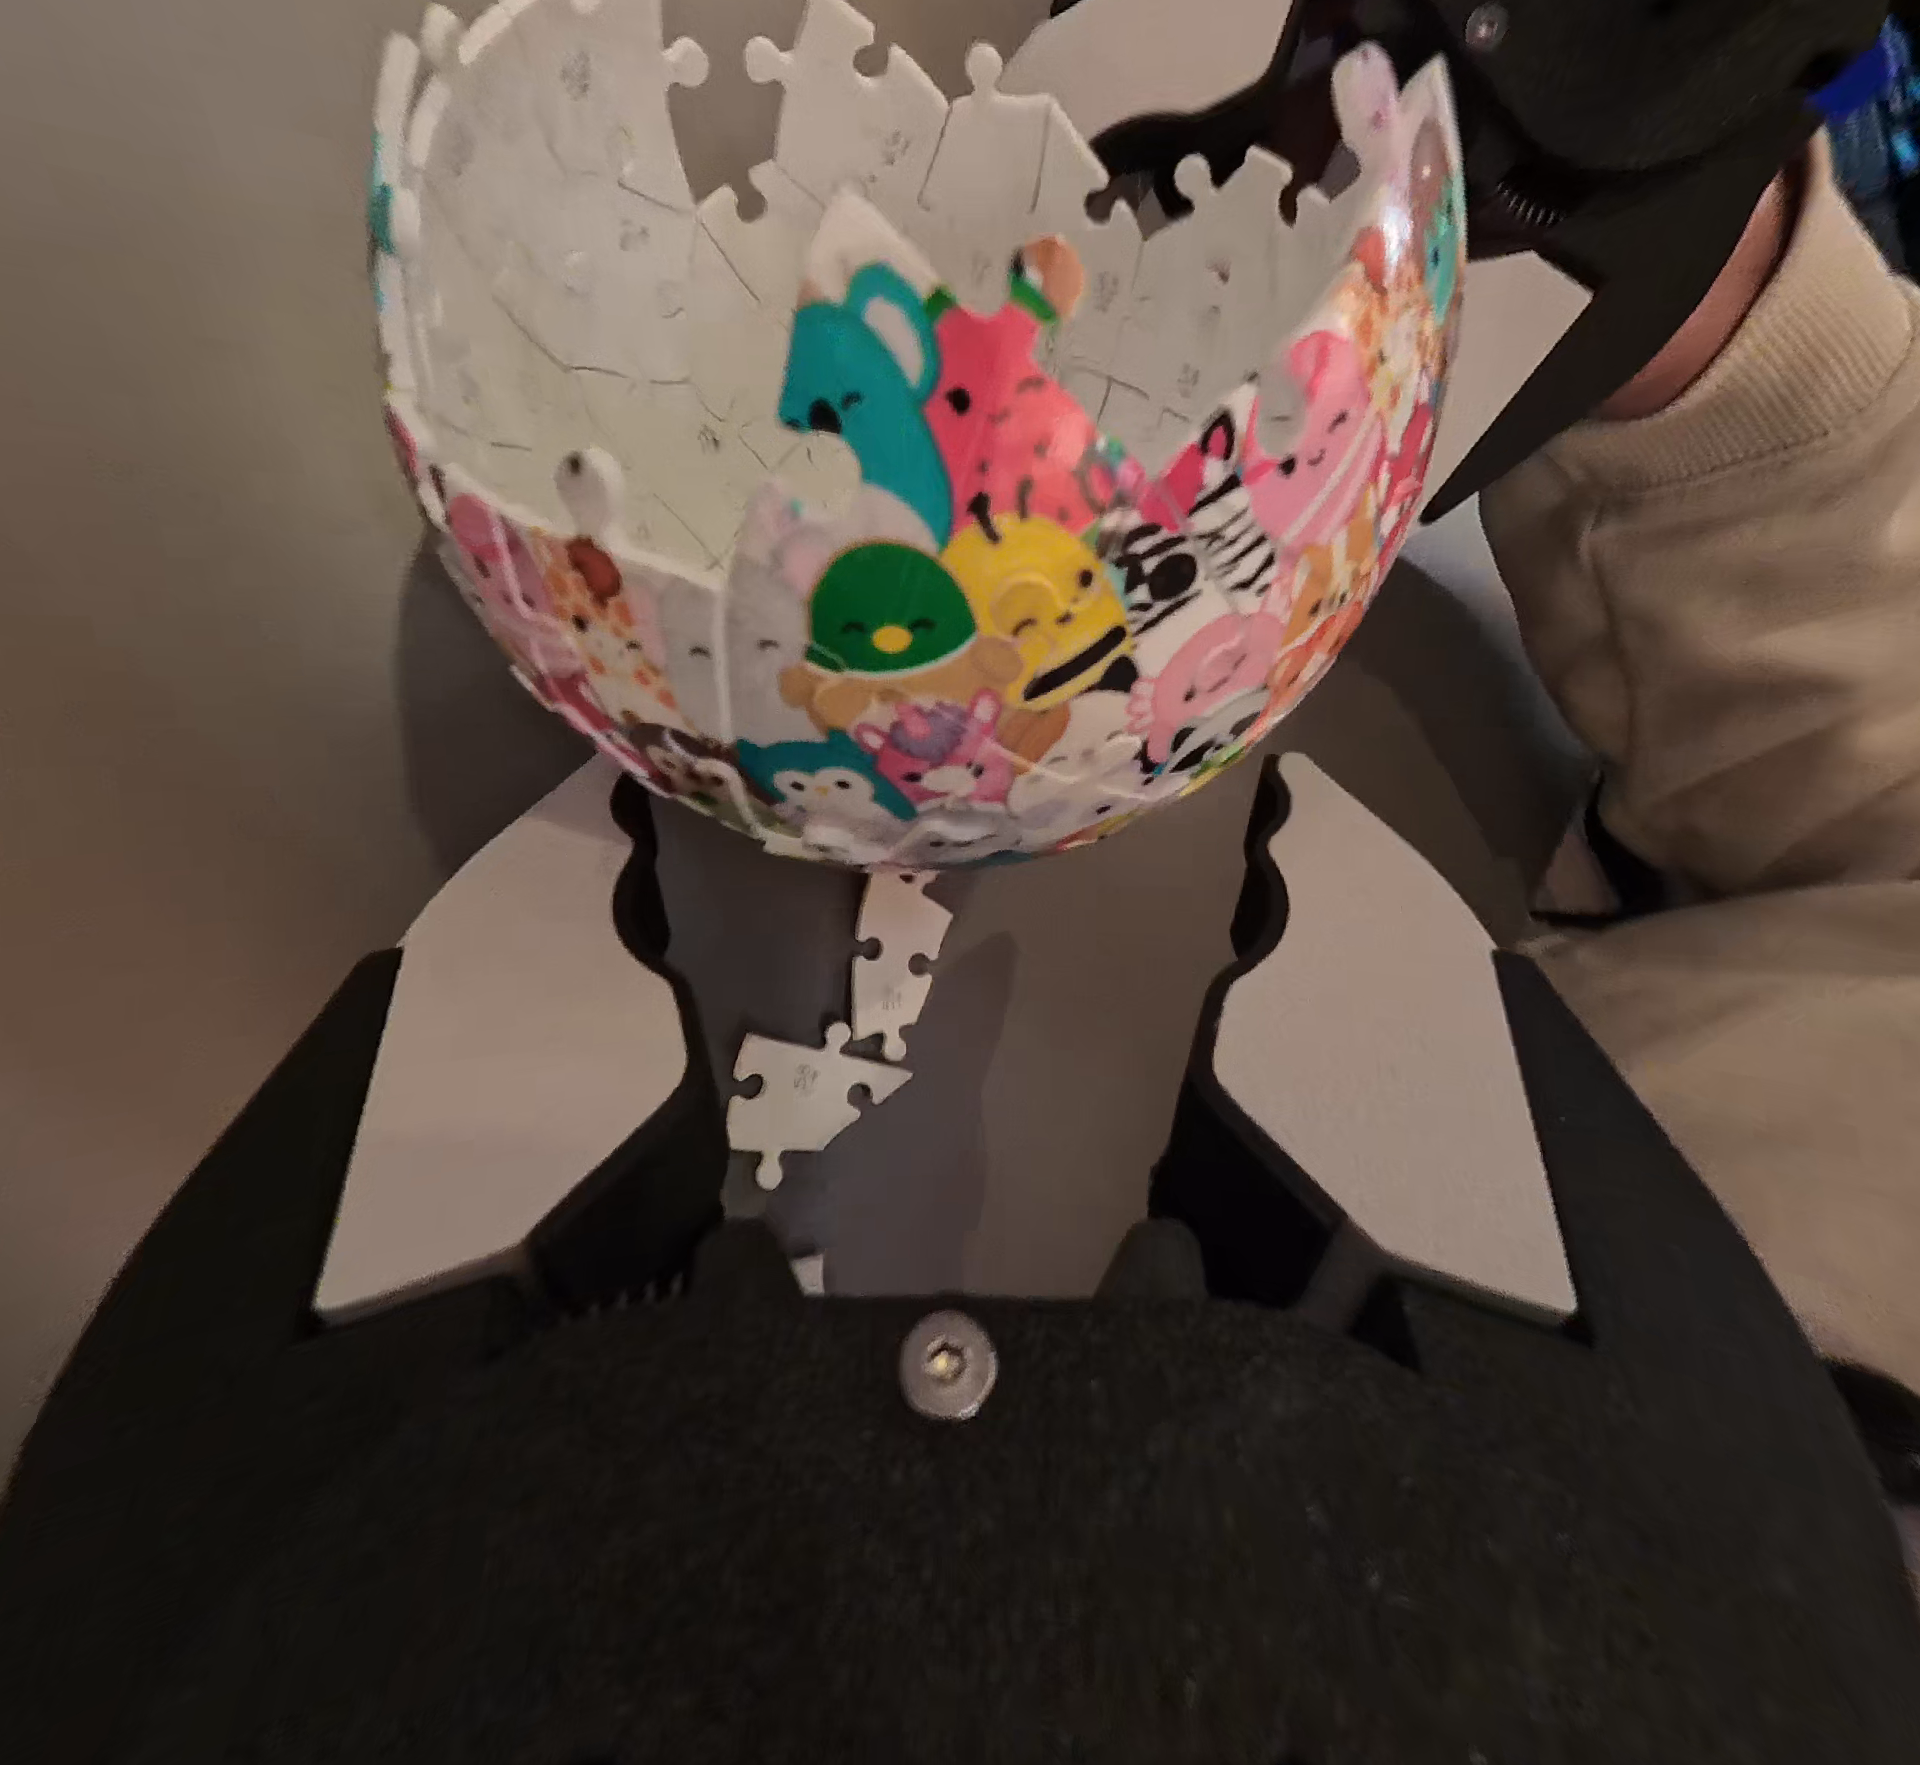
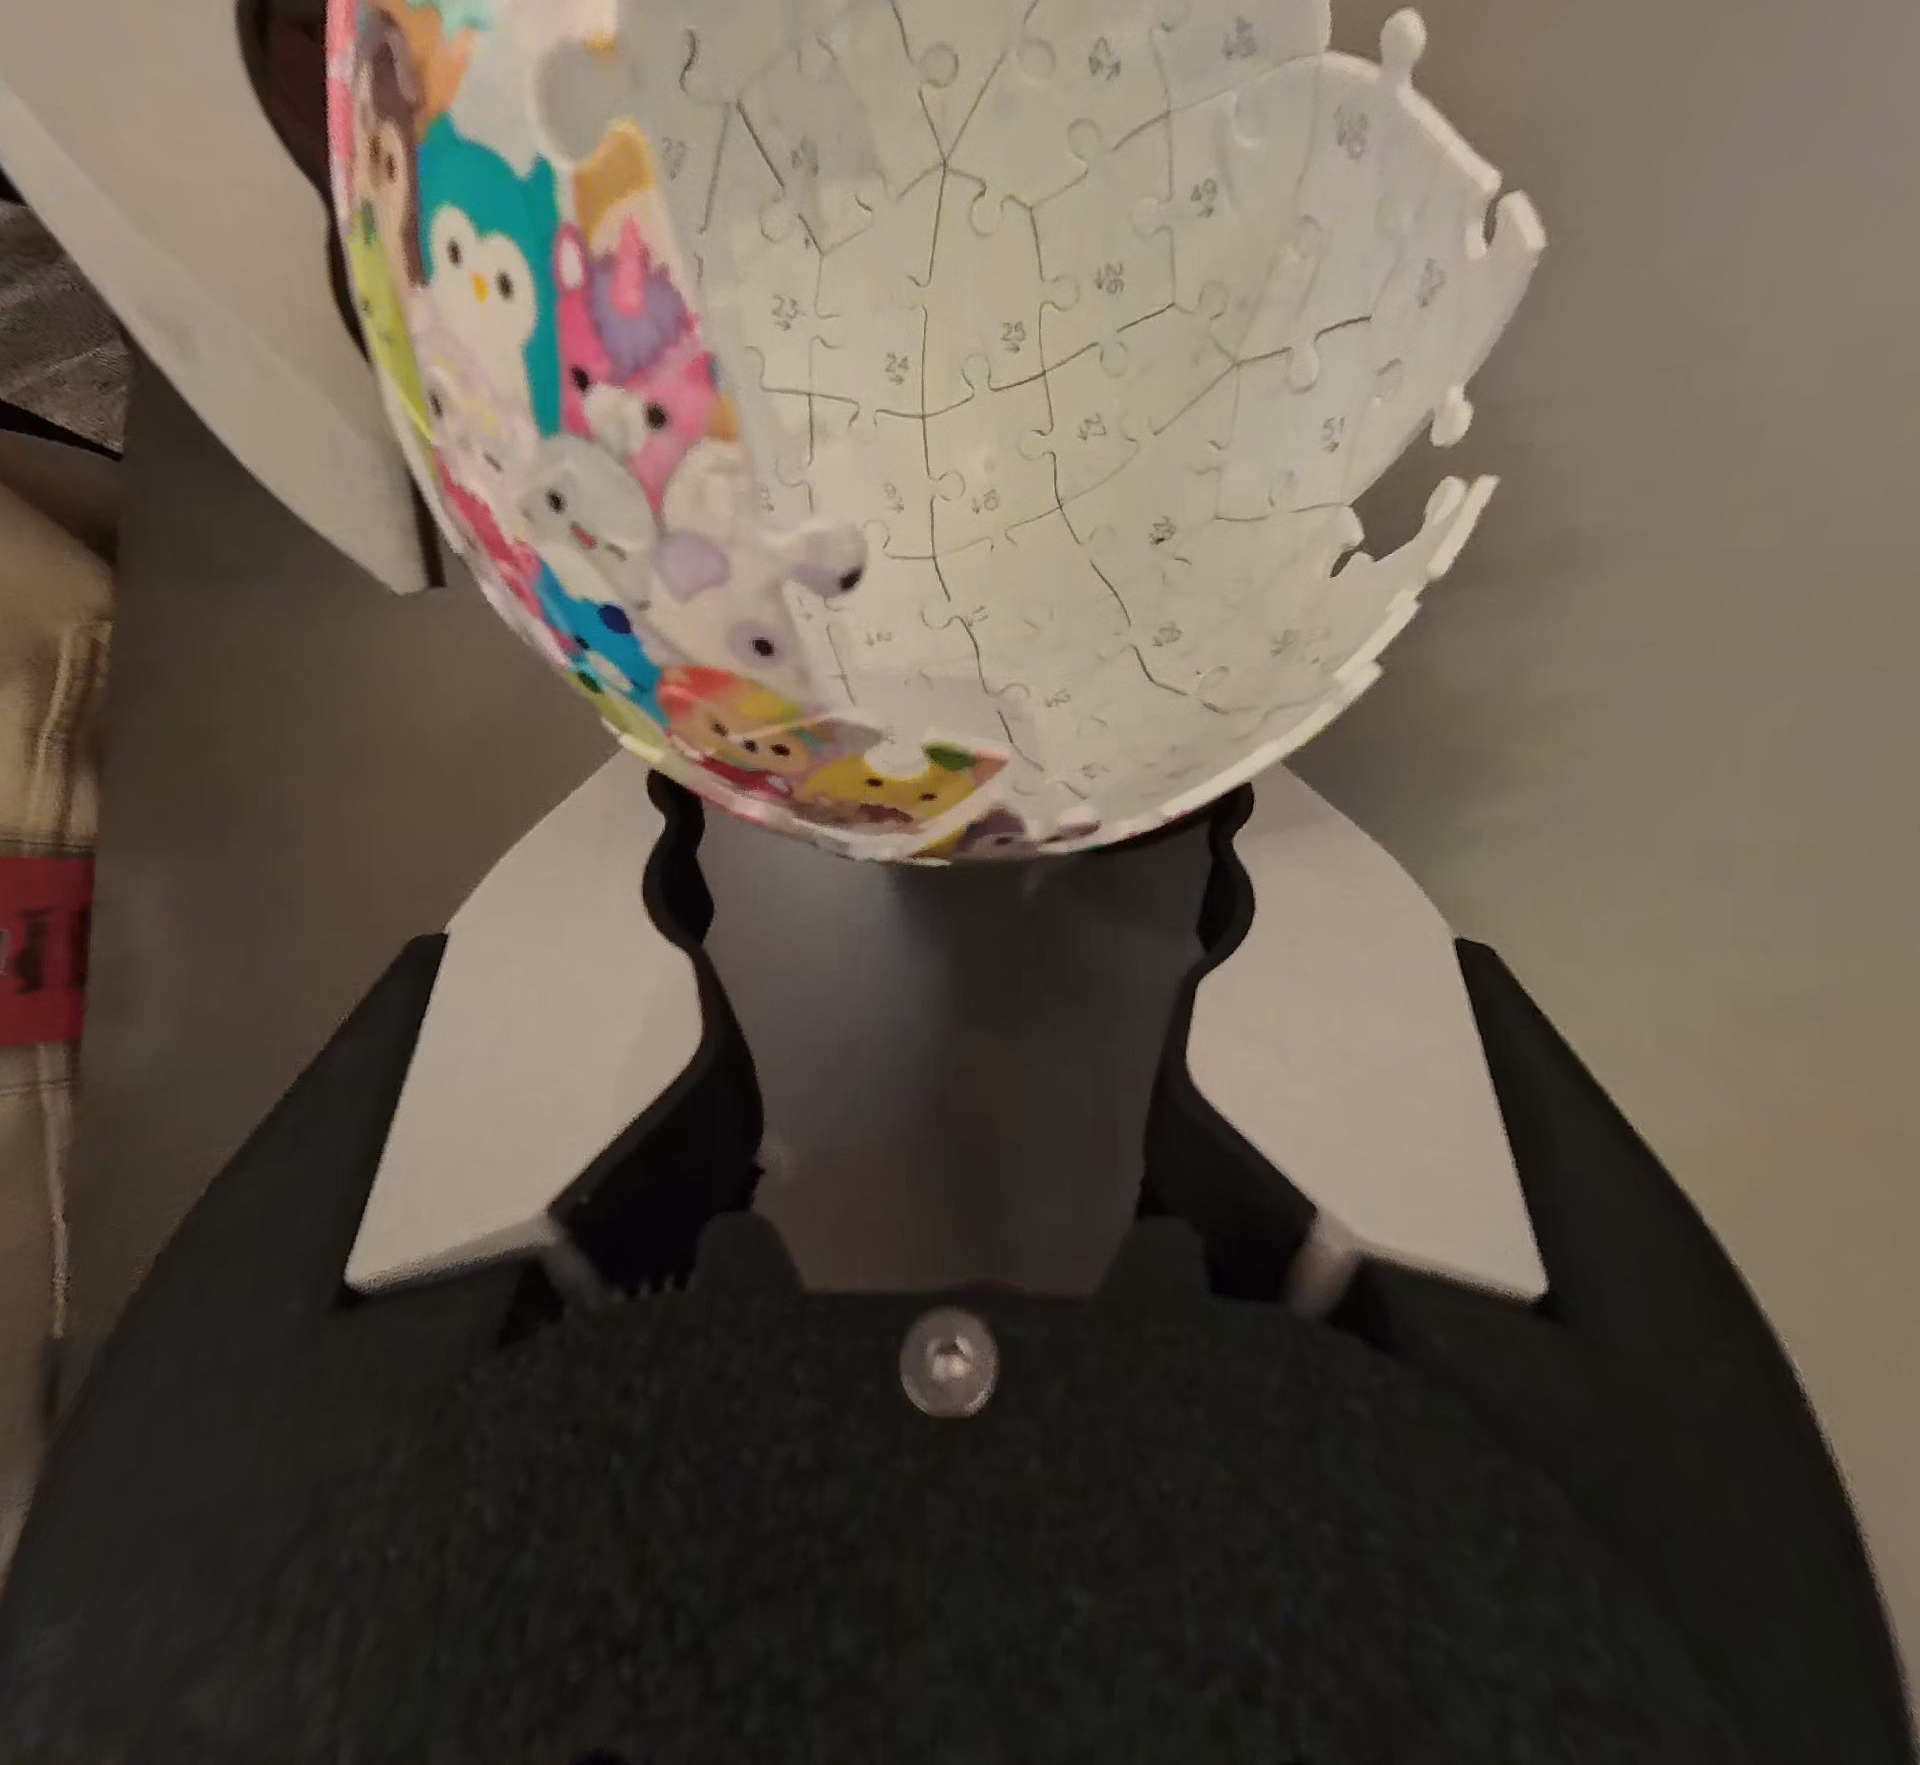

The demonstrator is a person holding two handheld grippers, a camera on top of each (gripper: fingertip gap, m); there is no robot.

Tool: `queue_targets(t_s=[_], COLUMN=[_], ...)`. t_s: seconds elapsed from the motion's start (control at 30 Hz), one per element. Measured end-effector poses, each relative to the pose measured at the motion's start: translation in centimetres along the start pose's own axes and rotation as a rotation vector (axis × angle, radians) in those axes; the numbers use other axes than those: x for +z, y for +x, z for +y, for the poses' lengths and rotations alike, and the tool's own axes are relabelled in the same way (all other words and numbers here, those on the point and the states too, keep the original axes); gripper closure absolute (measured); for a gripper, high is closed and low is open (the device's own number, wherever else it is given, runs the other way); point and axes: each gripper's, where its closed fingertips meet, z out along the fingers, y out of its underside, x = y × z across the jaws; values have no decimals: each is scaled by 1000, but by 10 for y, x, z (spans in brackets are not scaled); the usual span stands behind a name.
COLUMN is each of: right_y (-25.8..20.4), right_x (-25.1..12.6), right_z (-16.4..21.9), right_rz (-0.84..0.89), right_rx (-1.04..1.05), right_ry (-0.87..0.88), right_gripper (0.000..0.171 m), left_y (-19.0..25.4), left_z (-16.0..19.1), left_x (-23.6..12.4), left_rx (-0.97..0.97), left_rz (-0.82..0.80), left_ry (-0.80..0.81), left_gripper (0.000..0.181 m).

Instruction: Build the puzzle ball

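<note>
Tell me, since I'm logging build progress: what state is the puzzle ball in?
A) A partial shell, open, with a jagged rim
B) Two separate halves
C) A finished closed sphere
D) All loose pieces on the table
A: the puzzle ball is one open bowl-like shell, its jagged rim showing the white inside, while a few loose pieces lie on the table below it.

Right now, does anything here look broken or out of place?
The ball isn't broken, only half built: an open shell with a jagged rim, white inside. The odd bit is a short strip of joined pieces lying white side up on the table beneath it, apart from the shell.
</note>
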Motion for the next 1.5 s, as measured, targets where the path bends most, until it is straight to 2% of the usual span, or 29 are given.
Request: queue_targets(t_s=[0.2, 0.4, 0.7, 0.87, 1.03, 1.13, 1.33, 1.5], right_y=[0, 1, -6, -5, -12, -20, -17, -6], right_x=[0, -9, -12, -23, -29, -20, -17, -13], right_z=[3, 3, 5, 16, 12, 3, 3, 1], right_rz=[13, 43, 55, 183, 372, 325, 269, 212], right_rx=[-77, -44, -12, 50, 130, 182, 172, 136], right_ry=[18, 59, 116, 132, 188, 216, 187, 154], right_gripper=[76, 73, 70, 68, 95, 102, 99, 85], left_y=[5, 4, 6, -6, -17, -9, 4, 13], left_z=[3, 11, 4, -1, -13, -19, -19, -14], left_x=[4, 5, 2, -14, -15, -10, -10, -16], left_rx=[-57, -21, 27, 74, 131, 160, 187, 163], left_rz=[5, -29, -45, -111, -89, -32, -29, -26], left_ry=[124, 119, 138, 165, 178, 170, 174, 212], left_gripper=[82, 78, 78, 73, 68, 70, 65, 69])
